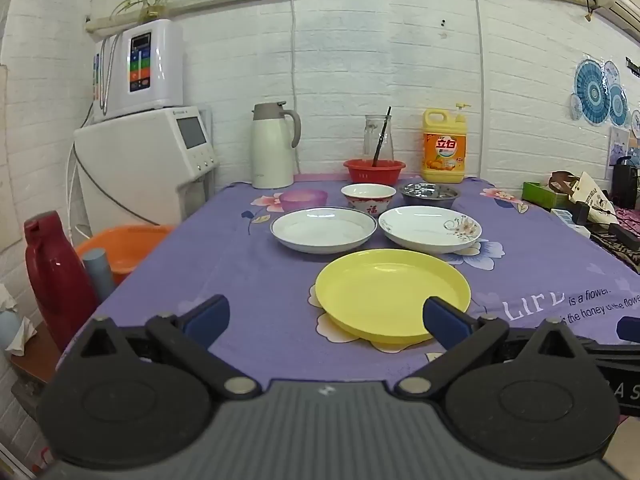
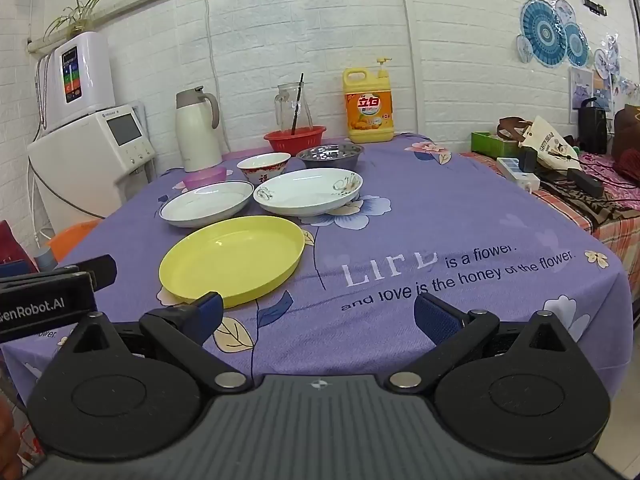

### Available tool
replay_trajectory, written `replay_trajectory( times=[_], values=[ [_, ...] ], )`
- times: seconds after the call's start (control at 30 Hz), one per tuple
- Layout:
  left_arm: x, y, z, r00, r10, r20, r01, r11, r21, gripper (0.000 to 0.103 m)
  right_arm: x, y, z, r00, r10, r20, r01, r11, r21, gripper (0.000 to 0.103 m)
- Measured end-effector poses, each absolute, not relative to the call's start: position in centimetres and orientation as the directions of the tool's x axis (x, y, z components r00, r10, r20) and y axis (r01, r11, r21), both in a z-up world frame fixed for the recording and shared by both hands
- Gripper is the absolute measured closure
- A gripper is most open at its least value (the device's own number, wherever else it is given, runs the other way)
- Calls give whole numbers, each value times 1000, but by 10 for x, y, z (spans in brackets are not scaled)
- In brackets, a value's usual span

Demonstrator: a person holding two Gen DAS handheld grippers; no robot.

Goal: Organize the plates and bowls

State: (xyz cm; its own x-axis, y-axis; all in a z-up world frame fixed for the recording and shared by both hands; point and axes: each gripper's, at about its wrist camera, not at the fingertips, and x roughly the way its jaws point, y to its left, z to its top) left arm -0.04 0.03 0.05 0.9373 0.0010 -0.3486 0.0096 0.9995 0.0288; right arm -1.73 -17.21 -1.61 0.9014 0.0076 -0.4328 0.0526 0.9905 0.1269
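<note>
Both grippers, my left (image 1: 326,318) and right (image 2: 318,312), hang spread wide and empty at the near table edge, with the yellow plate (image 1: 392,292) nearest, just ahead-right of my left and ahead-left of my right, so either reaches it, its rim facing me.

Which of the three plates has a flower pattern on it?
The white plate at the back right, beside the blue-rimmed plate; the yellow plate is plain.

Left gripper (image 1: 326,318) level, jaws spread wide, holding nothing; right gripper (image 2: 318,316) alongside, likewise wide, unladen.
</note>
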Motion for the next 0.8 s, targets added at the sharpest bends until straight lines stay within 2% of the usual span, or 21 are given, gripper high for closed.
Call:
replay_trajectory(
  times=[0.17,0.33,0.8],
  values=[
    [0,-4,0,936,24,-350,-5,999,54,0,-18,-171,-14,901,10,-435,52,990,129,0],
    [0,2,-1,938,-13,-347,19,1000,15,0,-17,-168,-16,900,10,-437,49,991,124,0],
    [-2,7,1,937,-32,-348,36,999,7,0,-15,-165,-18,894,14,-447,43,992,117,0]
  ],
)
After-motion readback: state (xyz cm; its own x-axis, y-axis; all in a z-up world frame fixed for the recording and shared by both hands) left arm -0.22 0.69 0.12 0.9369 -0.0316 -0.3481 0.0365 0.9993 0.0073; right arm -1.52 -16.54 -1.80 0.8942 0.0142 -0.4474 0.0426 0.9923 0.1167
